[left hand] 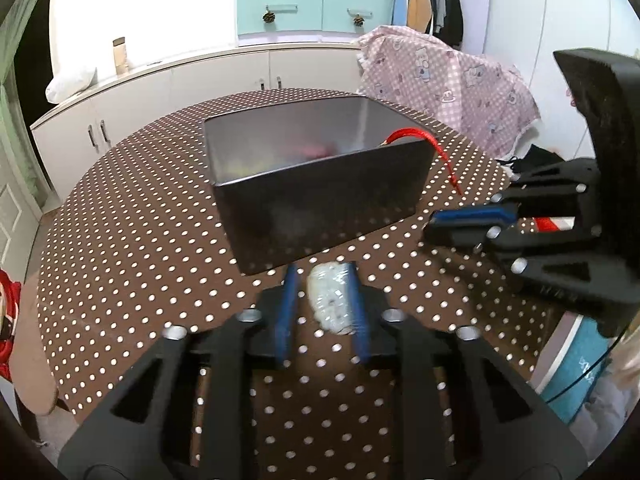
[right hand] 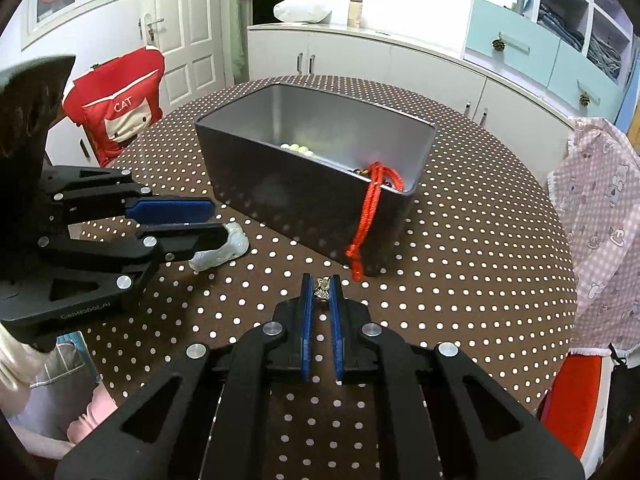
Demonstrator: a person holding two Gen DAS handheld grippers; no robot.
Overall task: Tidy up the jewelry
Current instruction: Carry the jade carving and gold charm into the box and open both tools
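Jewelry: pale beads (right hand: pixel 297 148) and a red cord (right hand: pixel 370 208) lie in our grey box (right hand: pixel 304 188), the cord trailing over its rim; our left gripper (left hand: pixel 322 304) pinches a white bracelet (left hand: pixel 332 300), our right gripper (right hand: pixel 321 292) a small silver charm (right hand: pixel 322 289); both await boxing

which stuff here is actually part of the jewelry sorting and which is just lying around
Part of the job:
- grey box
- red cord draped over its rim
- pale beads inside it
- white bangle in the left hand-held gripper
- small metal charm in the right hand-held gripper

Just lying about:
- red chair cover
- pink checked cloth
- pillow
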